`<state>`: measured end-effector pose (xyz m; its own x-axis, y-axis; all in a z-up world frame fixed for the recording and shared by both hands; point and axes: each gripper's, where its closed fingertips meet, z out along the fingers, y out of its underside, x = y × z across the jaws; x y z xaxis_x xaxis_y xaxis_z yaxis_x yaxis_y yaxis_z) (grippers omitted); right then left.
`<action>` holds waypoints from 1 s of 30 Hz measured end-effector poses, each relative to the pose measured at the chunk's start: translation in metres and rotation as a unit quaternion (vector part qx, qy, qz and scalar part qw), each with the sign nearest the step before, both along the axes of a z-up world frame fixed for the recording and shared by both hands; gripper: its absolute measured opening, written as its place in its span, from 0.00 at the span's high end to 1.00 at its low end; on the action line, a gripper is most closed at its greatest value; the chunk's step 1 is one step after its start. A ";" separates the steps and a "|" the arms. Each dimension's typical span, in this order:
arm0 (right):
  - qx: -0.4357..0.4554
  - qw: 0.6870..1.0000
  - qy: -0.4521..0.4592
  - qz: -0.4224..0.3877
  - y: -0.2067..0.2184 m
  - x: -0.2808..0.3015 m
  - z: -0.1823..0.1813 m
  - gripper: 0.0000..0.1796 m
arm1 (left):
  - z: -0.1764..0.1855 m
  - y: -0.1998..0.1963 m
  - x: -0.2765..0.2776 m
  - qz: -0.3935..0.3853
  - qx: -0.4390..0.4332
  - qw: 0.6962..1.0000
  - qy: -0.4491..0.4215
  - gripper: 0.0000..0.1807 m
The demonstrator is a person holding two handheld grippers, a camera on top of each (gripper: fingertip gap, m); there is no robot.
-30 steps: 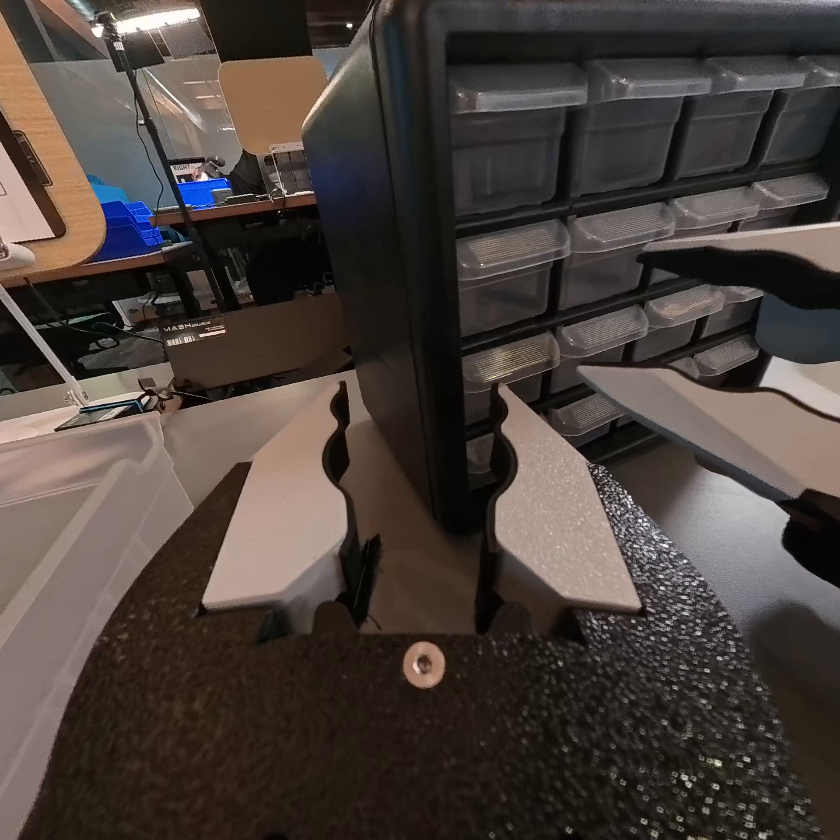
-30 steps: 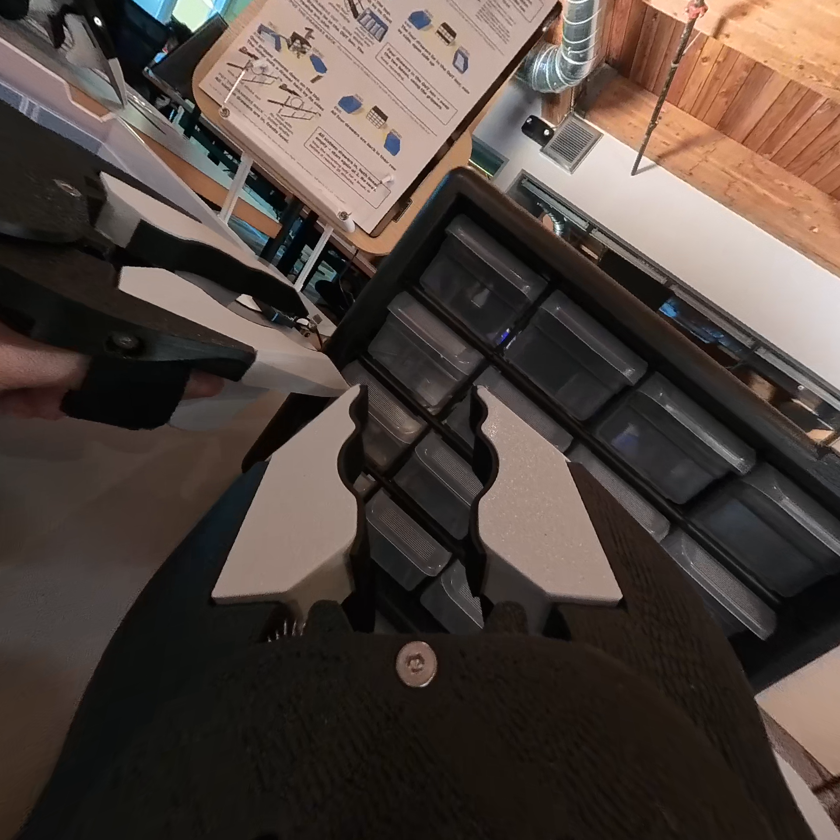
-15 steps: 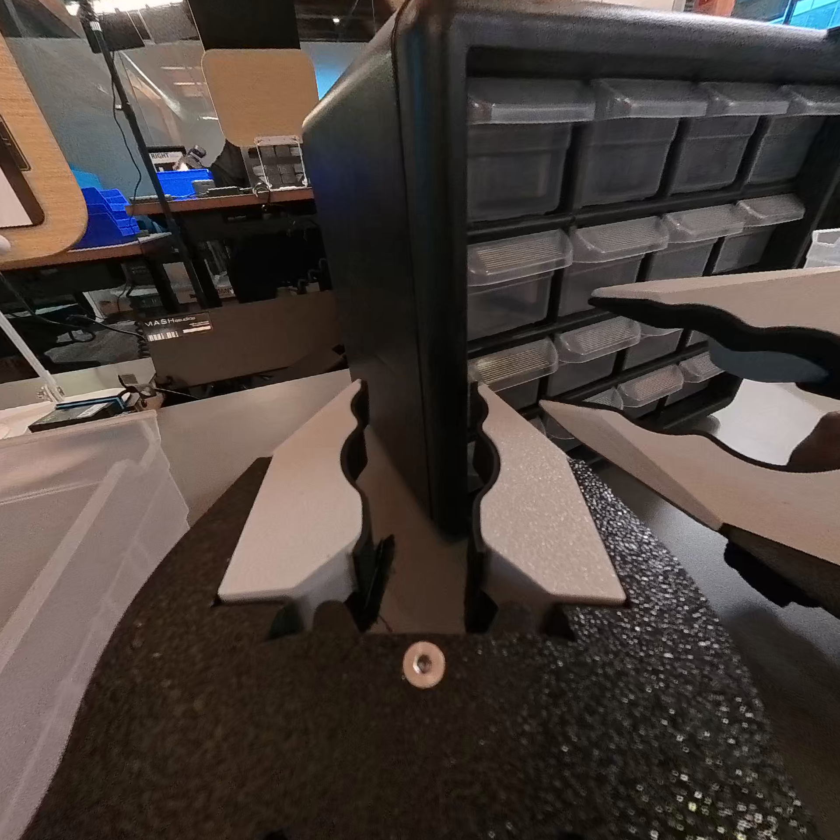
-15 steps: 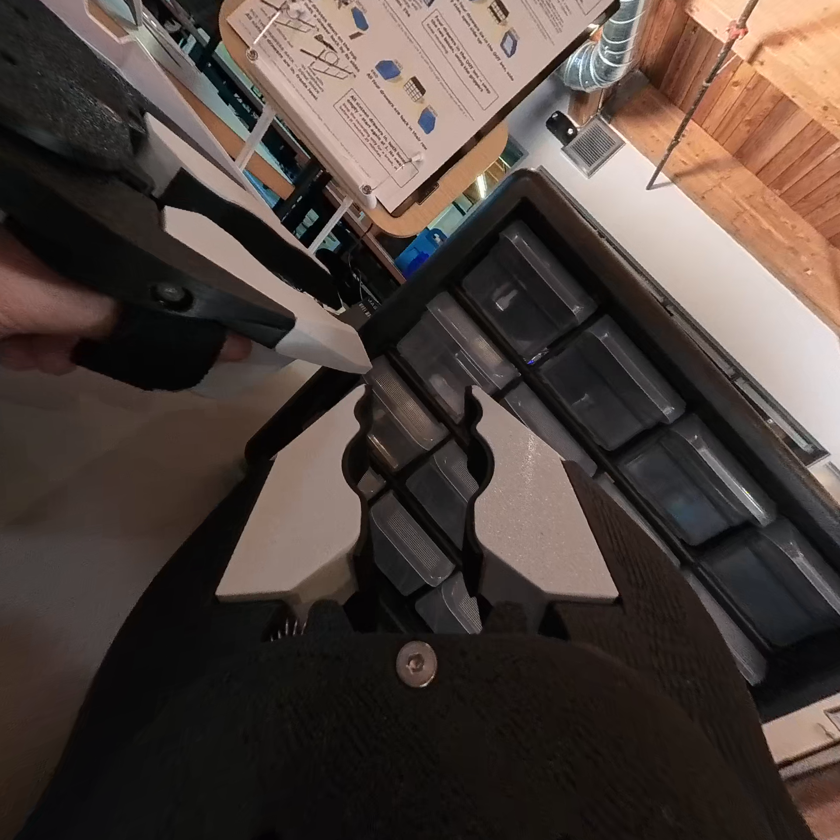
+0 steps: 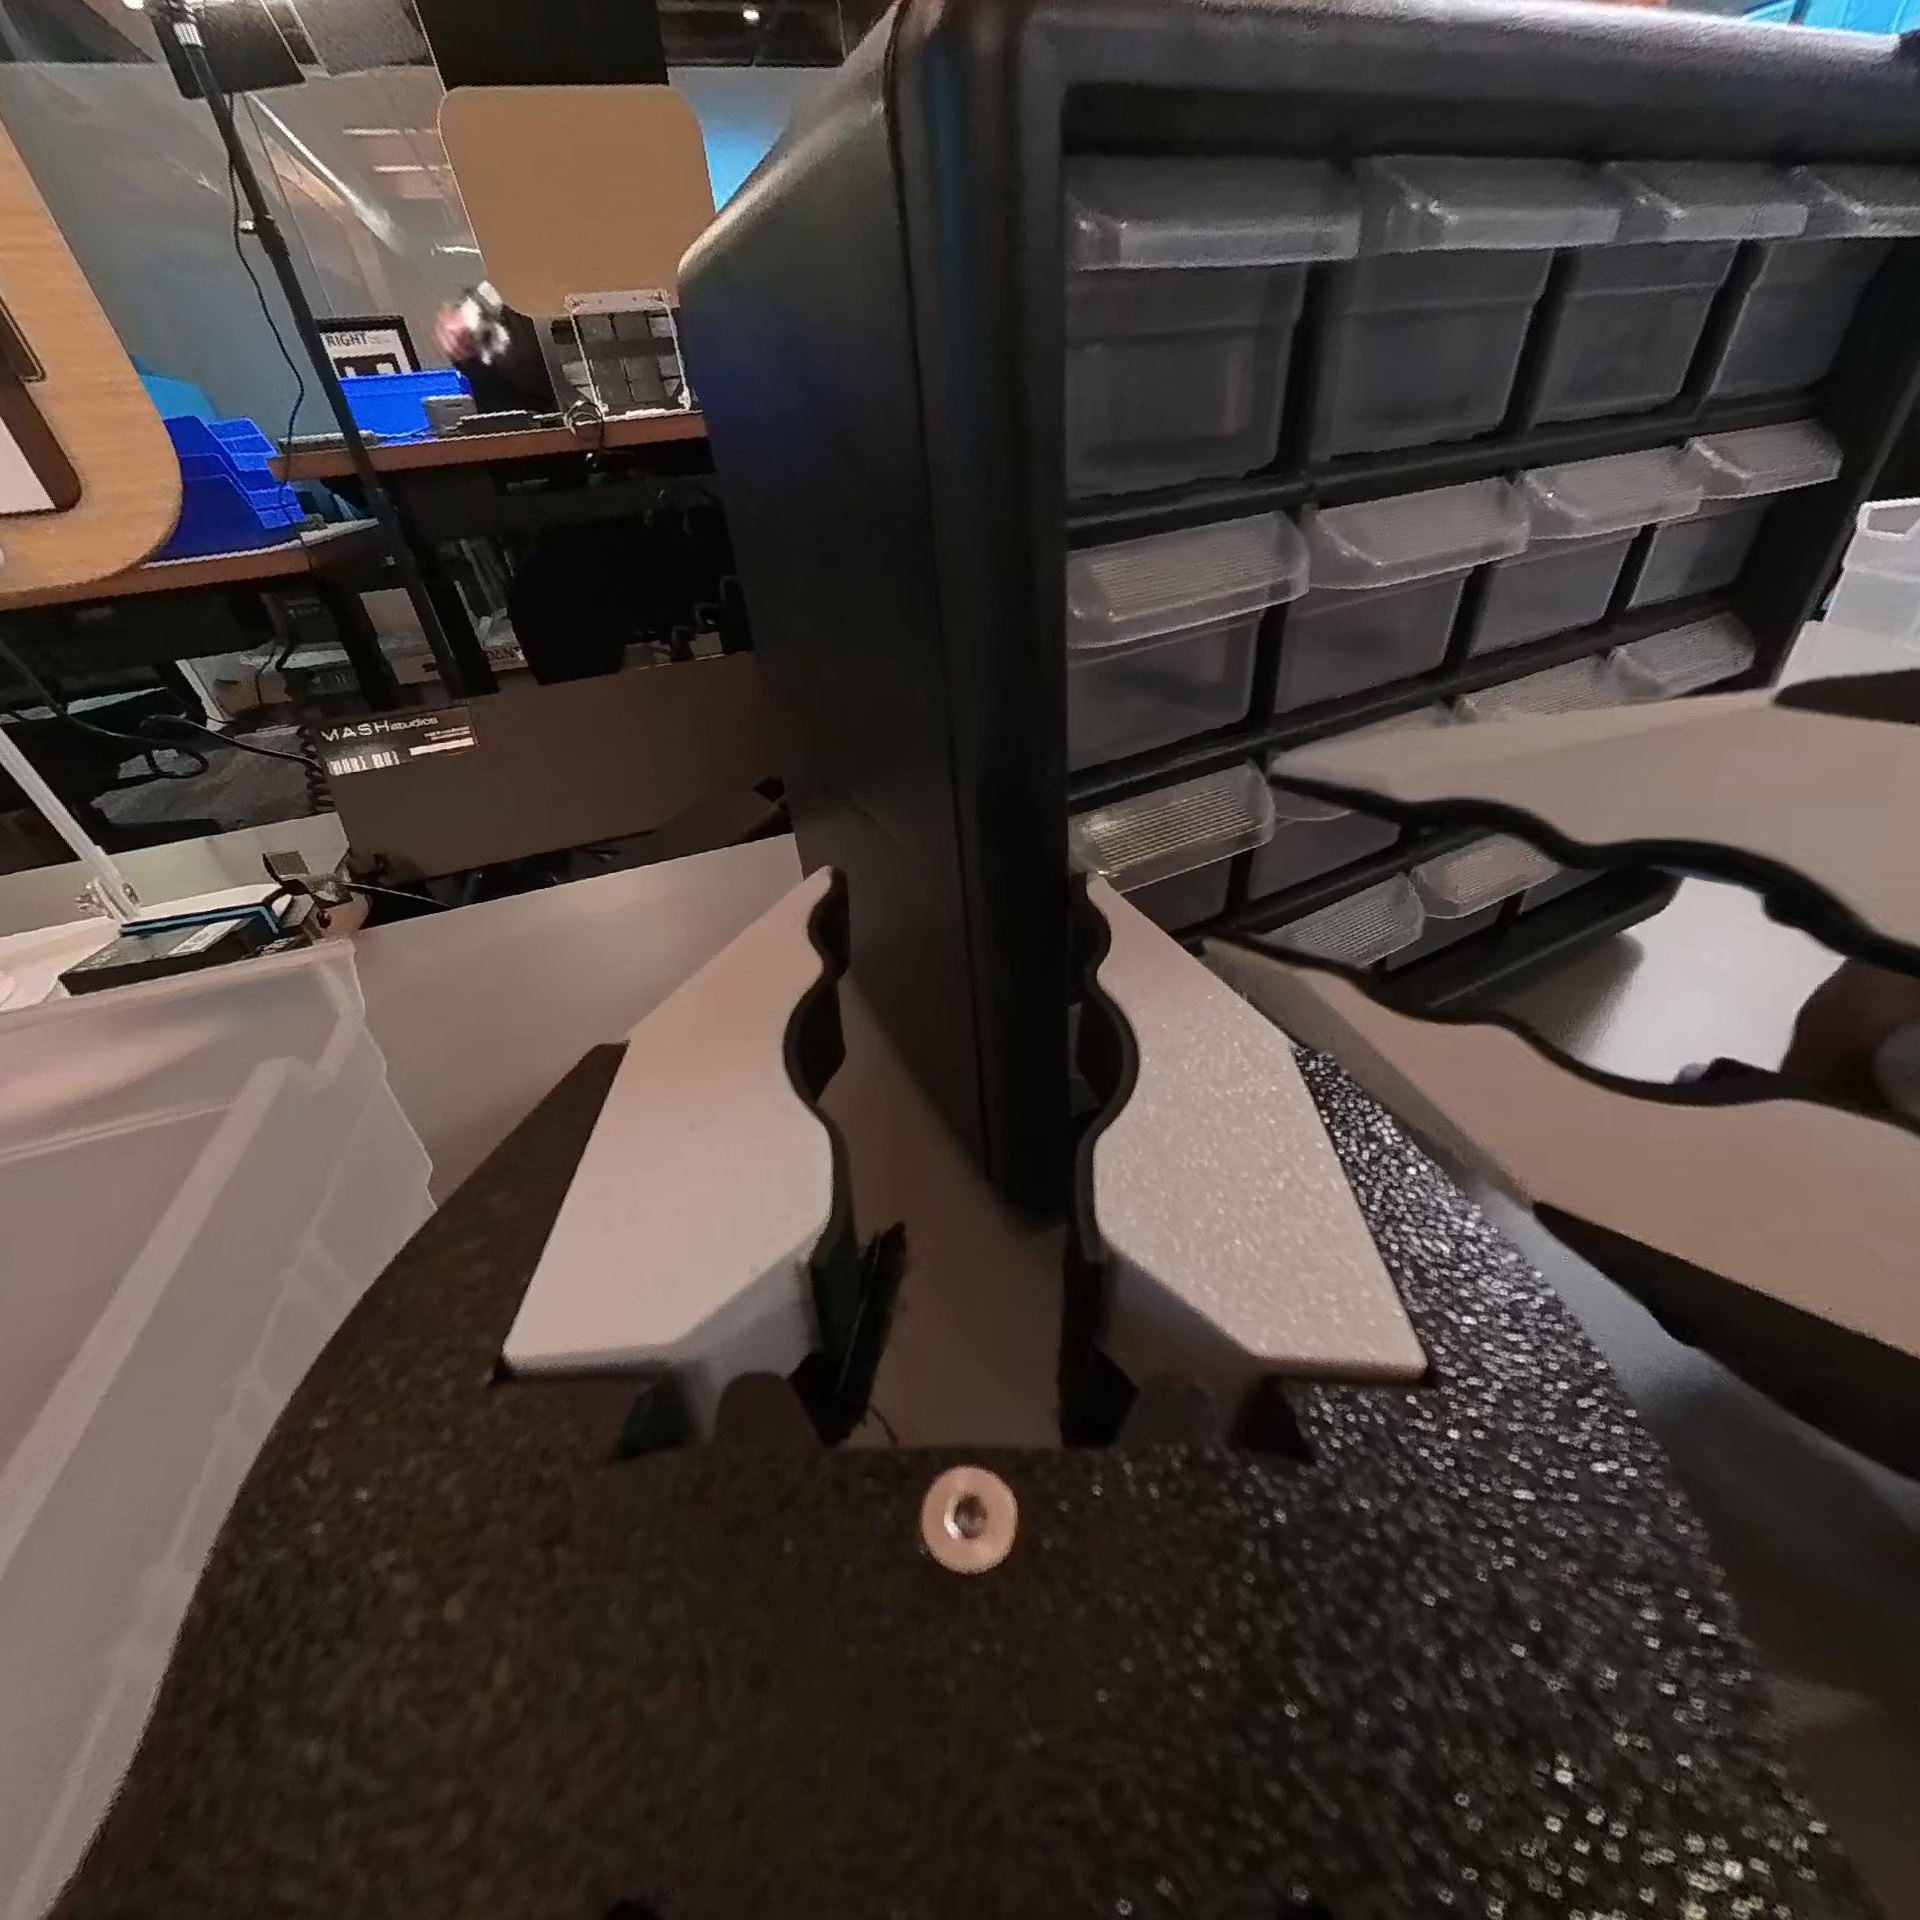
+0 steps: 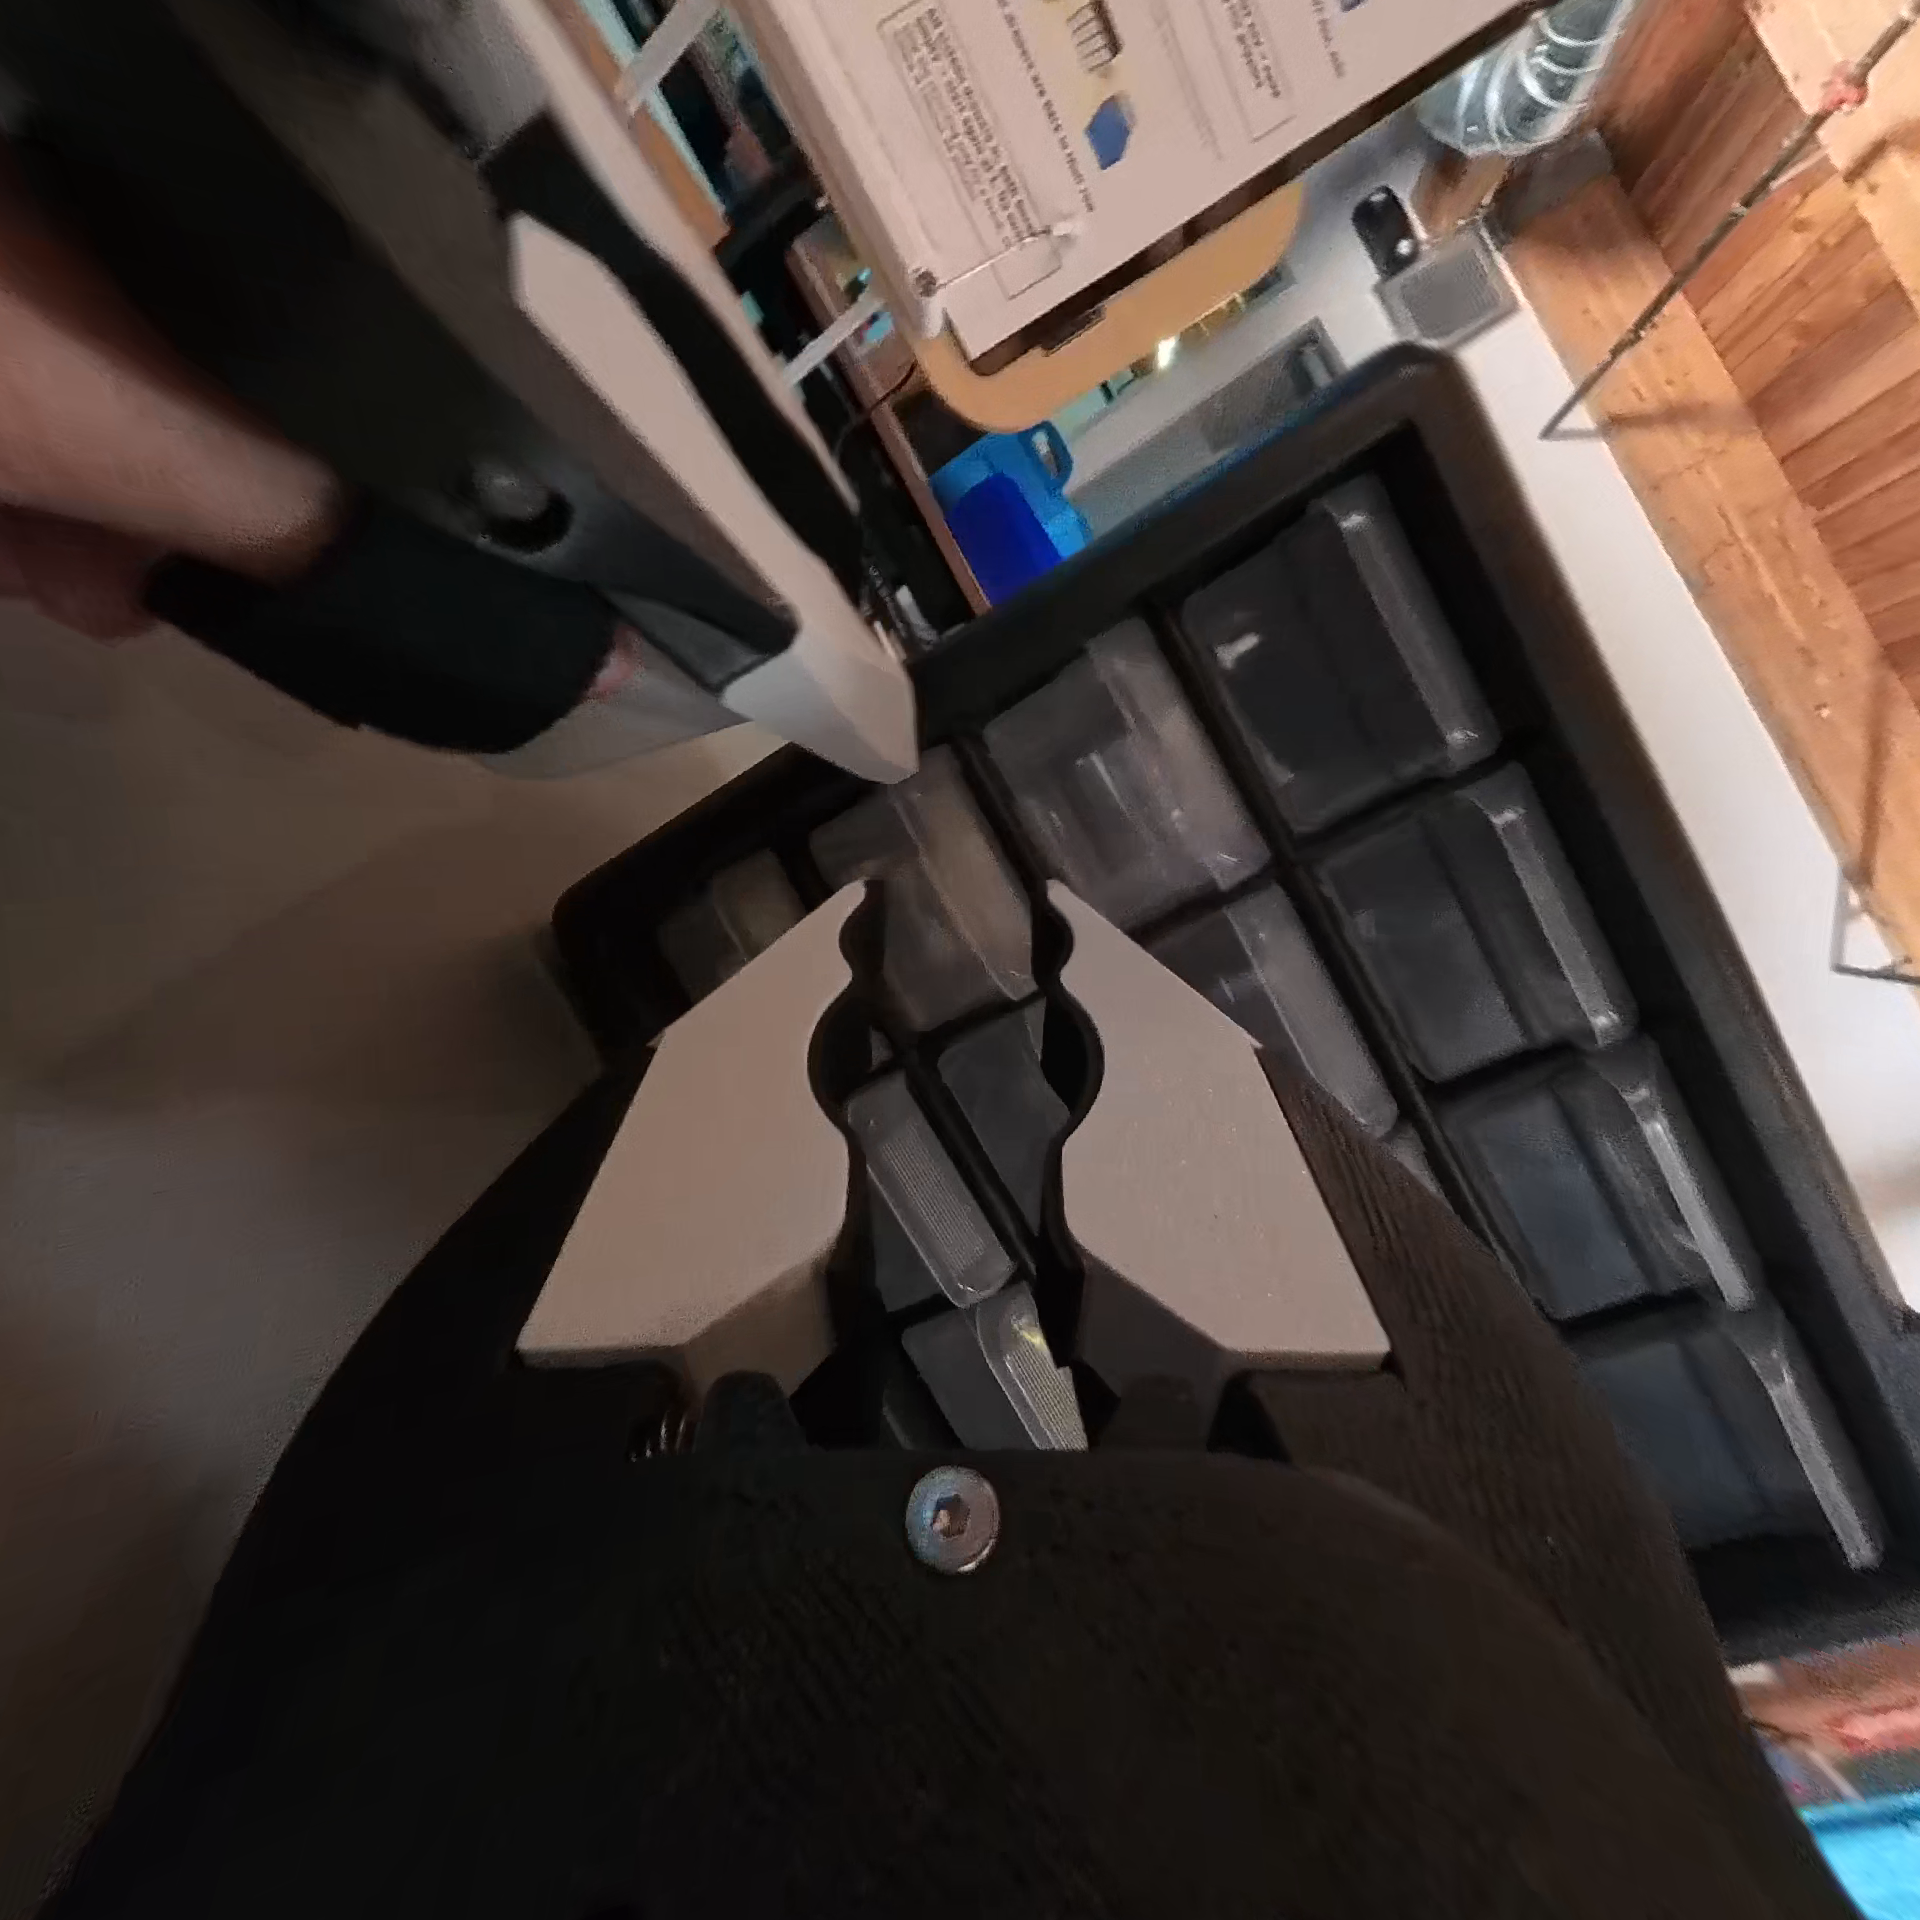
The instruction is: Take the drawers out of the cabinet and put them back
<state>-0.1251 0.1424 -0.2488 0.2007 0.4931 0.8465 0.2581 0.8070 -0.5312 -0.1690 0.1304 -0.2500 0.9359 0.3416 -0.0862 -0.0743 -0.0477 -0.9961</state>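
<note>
A black cabinet (image 5: 862, 520) with several rows of clear drawers stands on the table; it also shows in the right wrist view (image 6: 1662, 831). My left gripper (image 5: 956, 894) straddles its front-left corner edge, one finger on the side wall, one on the front frame, both touching. One of its fingertips (image 6: 862, 727) shows at that corner. My right gripper (image 6: 956, 888) is open, with the lip of a left-column drawer (image 6: 945, 935) between its tips. In the left wrist view the right gripper (image 5: 1242, 857) flanks that third-row drawer (image 5: 1174, 831).
A clear plastic bin (image 5: 156, 1247) sits at the left by my left gripper. A wooden board with a paper sheet (image 6: 1039, 156) stands behind the cabinet. A hand (image 6: 135, 488) holds the left gripper. Blue bins (image 5: 229, 468) lie on a far desk.
My left fingers have narrowed onto the cabinet's corner edge. My right gripper has moved in towards the left column of drawers, and a drawer lip now lies between its tips.
</note>
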 end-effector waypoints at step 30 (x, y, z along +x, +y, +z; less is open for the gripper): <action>0.195 0.978 -0.036 -0.071 -0.006 0.006 -0.001 0.95 | 0.027 -0.010 -0.001 0.005 0.075 0.997 0.012 0.84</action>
